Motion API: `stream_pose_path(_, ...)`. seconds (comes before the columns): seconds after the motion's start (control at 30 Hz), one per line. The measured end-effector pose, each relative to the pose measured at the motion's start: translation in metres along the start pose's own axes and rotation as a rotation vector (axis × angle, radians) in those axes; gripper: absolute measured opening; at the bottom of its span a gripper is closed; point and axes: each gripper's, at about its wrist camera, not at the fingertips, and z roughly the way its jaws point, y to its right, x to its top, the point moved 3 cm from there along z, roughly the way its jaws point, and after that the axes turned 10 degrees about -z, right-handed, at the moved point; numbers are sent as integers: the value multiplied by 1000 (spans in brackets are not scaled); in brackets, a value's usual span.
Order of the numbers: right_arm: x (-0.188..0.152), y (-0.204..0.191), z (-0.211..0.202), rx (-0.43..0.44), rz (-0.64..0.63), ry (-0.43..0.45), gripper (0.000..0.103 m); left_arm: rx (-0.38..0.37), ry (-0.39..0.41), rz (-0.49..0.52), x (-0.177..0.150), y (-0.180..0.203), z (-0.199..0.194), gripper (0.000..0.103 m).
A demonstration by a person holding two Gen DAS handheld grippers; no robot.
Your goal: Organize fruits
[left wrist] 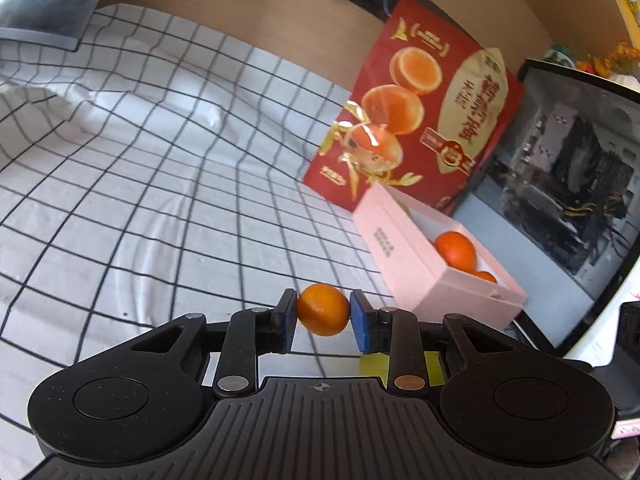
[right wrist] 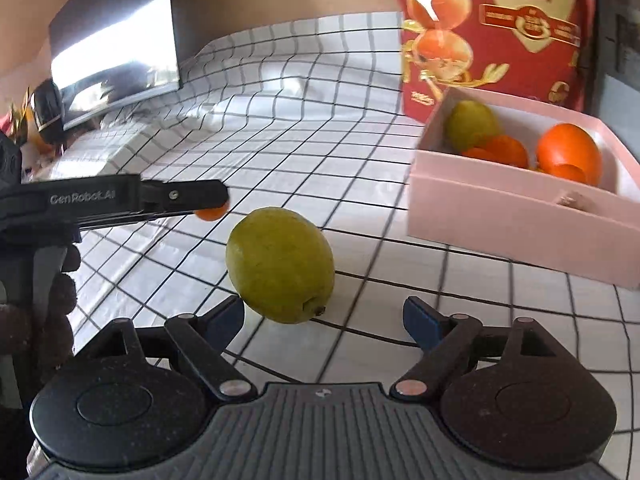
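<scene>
My left gripper (left wrist: 323,318) is shut on a small orange (left wrist: 323,309) and holds it above the checked cloth, left of the pink box (left wrist: 404,264). The same gripper (right wrist: 216,200) and its orange (right wrist: 210,213) show from the side in the right wrist view. My right gripper (right wrist: 324,316) is open and empty, just short of a green lemon-shaped fruit (right wrist: 280,264) lying on the cloth. The pink box (right wrist: 500,204) holds a green fruit (right wrist: 470,124) and several oranges (right wrist: 568,152).
A tall red orange carton (left wrist: 420,120) stands behind the pink box. A glass-sided computer case (left wrist: 560,200) is at the right. A monitor (right wrist: 116,52) stands at the back left. The white checked cloth (left wrist: 160,200) covers the table.
</scene>
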Motion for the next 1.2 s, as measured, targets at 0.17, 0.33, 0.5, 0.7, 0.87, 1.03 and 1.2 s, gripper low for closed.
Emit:
stream_pose_path(0.17, 10, -15, 13, 8, -33, 4, 86, 18, 13, -24, 0, -7, 0, 33)
stream_pose_path(0.33, 15, -18, 18, 15, -17, 10, 80, 8, 10, -25, -3, -8, 0, 33)
stream_pose_path(0.5, 14, -20, 12, 25, -25, 23, 58, 1, -2, -28, -3, -9, 1, 33)
stream_pose_path(0.7, 11, -11, 1, 1, -4, -10, 58, 1, -22, 3, -8, -2, 3, 33)
stream_pose_path(0.87, -5, 24, -32, -118, 58, 2, 58, -49, -79, 45, -24, 23, 12, 33)
stream_pose_path(1.03, -18, 43, -50, -256, 63, 1, 58, -93, -125, 92, -40, 51, 27, 33)
stream_pose_path(1.2, -25, 50, -44, -233, 96, -18, 58, -84, -152, 111, -47, 58, 36, 33)
